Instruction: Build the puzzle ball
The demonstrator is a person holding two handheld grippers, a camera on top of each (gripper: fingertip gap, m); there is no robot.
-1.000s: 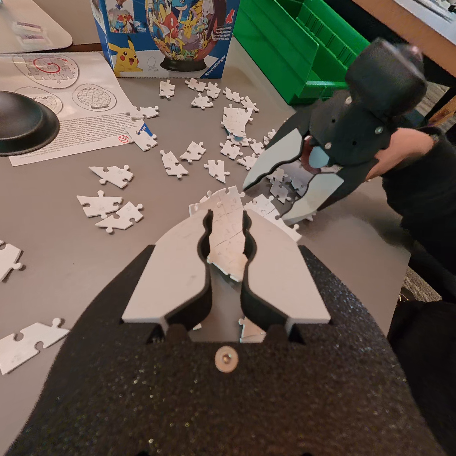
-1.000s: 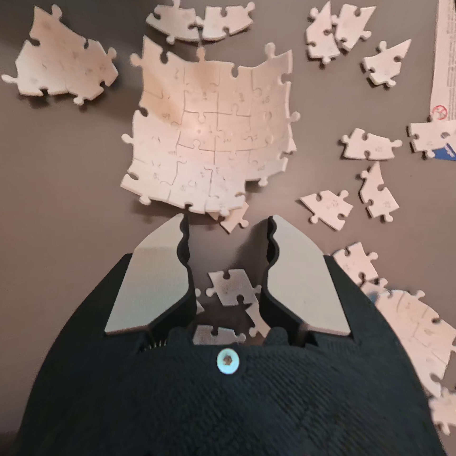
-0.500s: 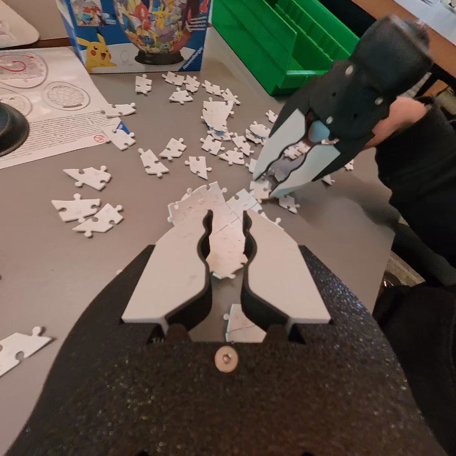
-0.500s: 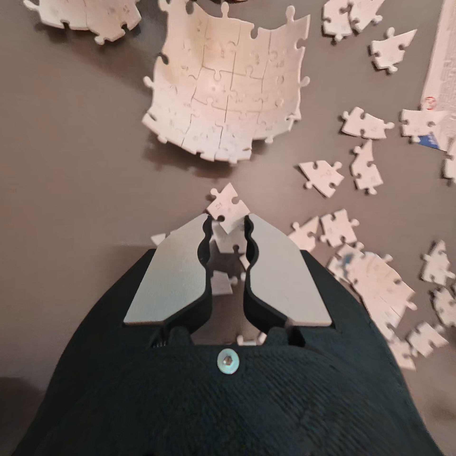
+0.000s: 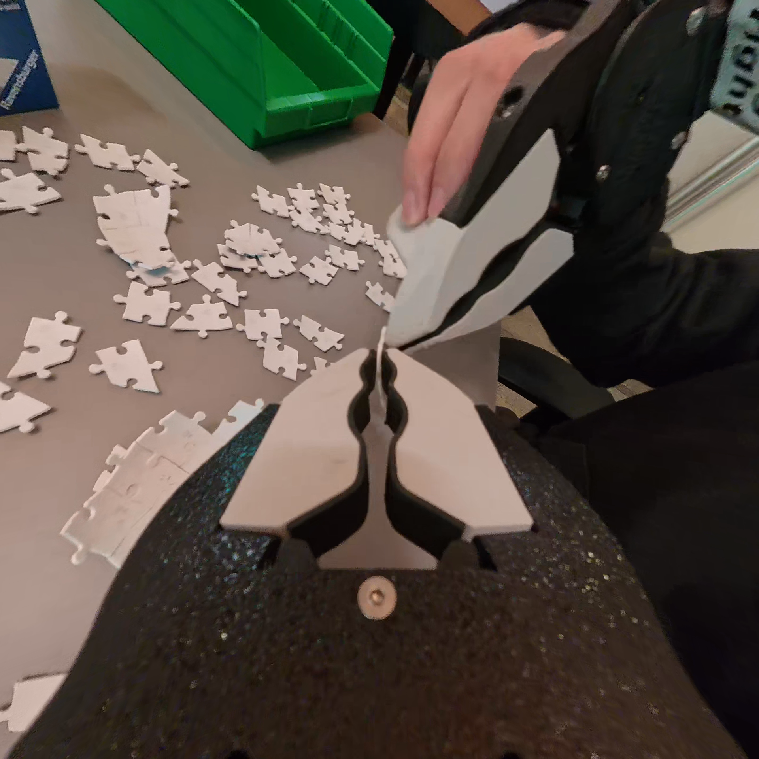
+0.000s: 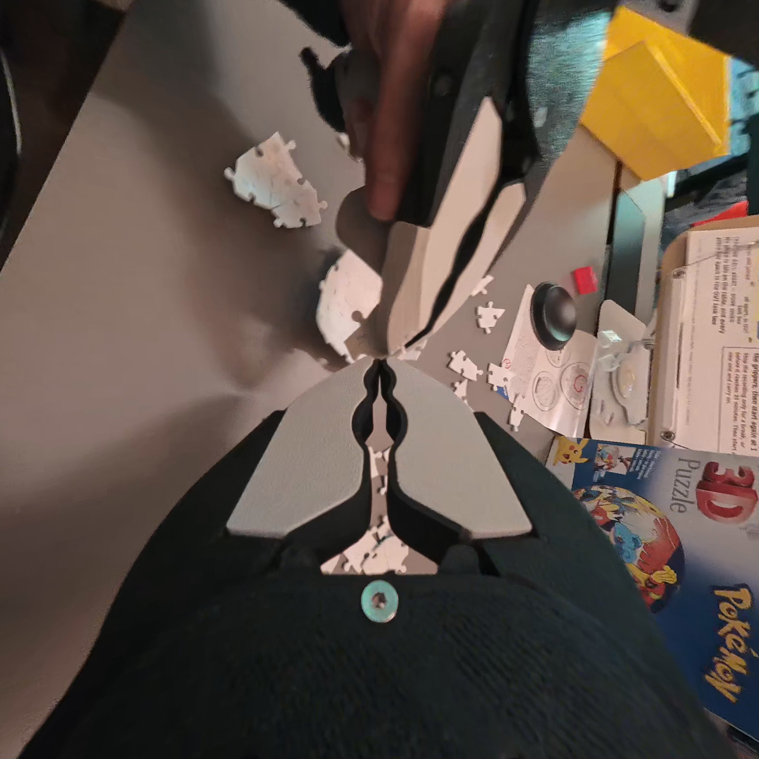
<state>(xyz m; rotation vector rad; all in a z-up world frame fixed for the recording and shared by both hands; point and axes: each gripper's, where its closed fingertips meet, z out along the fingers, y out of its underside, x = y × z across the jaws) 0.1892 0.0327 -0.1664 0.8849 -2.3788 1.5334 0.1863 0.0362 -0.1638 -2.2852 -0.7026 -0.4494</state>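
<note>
Left wrist view: a white puzzle piece (image 5: pixel 378 365) stands edge-on, clenched in the left gripper's (image 5: pixel 380 361) fingers. The right gripper (image 5: pixel 396 343) meets it tip to tip, fingers closed, apparently on nothing. A few joined sections (image 5: pixel 139 476) lie on the worktop (image 5: pixel 205 390), and many loose pieces (image 5: pixel 143 304) are scattered.

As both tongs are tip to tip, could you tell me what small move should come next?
Probably hold the left tongs steady: they pinch a white puzzle section edge-on, and the shut right tongs sit right at its edge, so only a fine nudge seems safe.
</note>
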